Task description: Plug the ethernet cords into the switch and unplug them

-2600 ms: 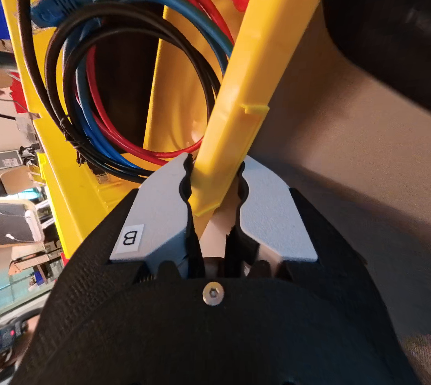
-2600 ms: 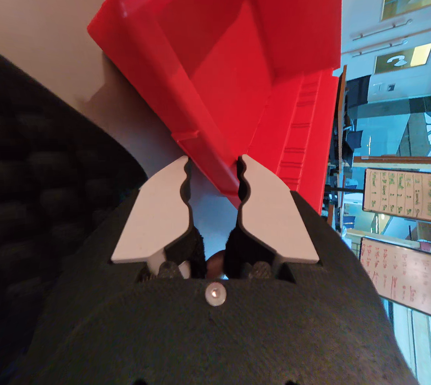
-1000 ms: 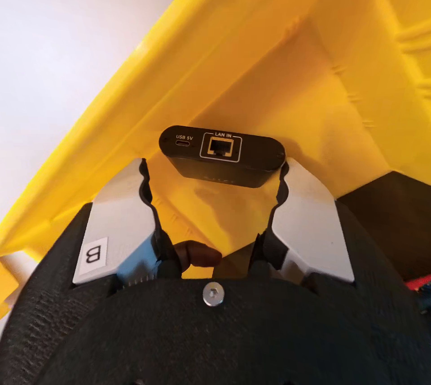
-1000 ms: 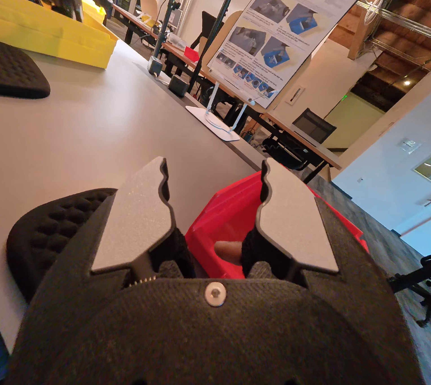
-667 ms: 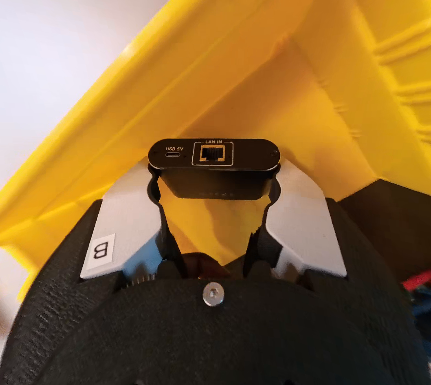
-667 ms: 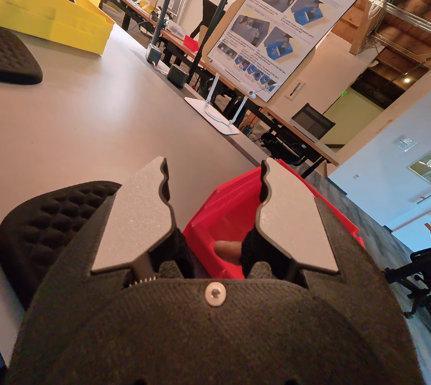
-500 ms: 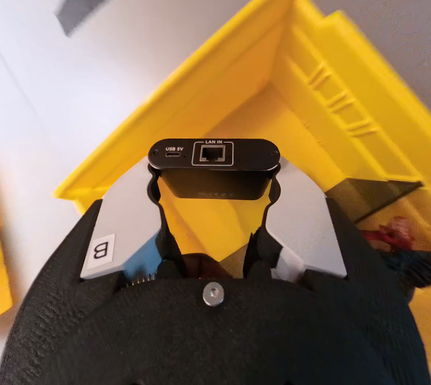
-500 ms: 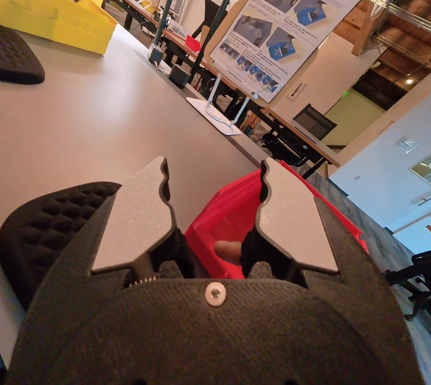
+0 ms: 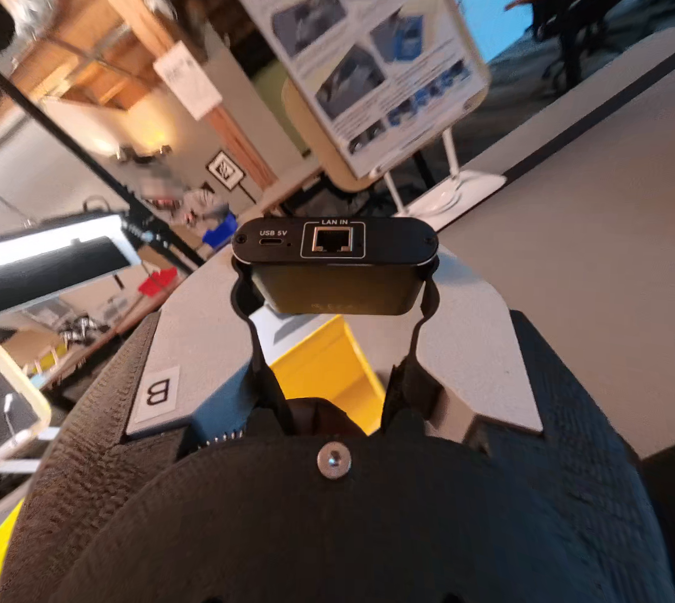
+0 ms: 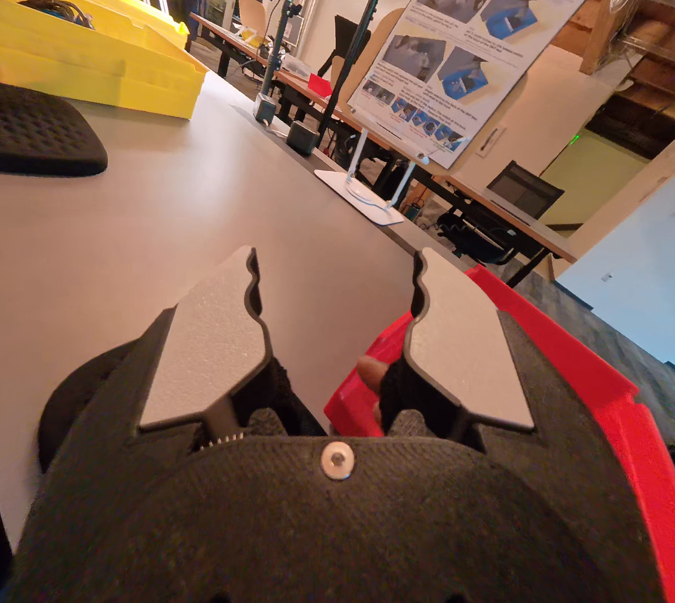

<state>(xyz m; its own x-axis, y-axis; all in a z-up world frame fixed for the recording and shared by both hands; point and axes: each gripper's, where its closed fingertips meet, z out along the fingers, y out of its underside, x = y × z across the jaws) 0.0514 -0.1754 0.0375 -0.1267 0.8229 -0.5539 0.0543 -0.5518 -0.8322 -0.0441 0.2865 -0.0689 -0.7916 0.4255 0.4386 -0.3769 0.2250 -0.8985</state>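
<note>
Left gripper (image 9: 335,278) clamped across the short ends of the black ethernet switch (image 9: 335,269), one grey finger (image 9: 204,337) pressing each side, port face turned away from the palm and sitting level at the fingertips. Held clear of the table, with a corner of the yellow bin (image 9: 325,362) visible below and between the fingers and the grey table (image 9: 566,220) beyond the right finger. Background smeared by motion, so probably mid-carry. Right gripper (image 10: 334,274) spread wide and gripping nothing, only bare tabletop (image 10: 182,220) between its fingertips; red bin (image 10: 569,366) just beside and partly behind its right finger, black mat (image 10: 40,132) and yellow bins (image 10: 91,62) well beyond the left fingertip, a coil of dark cords (image 10: 58,9) peeking over the rim of one yellow bin. No cord yet in either grip, so likely the opening step: setting the switch down before fetching a plug. Risks from here: smooth, rounded case ends slipping or pivoting between the scalloped finger edges if swung fast; switch set down with ports facing away from the free gripper; light body skidding under insertion force unless braced; a plug offered latch-side wrong jamming at the port mouth.
</note>
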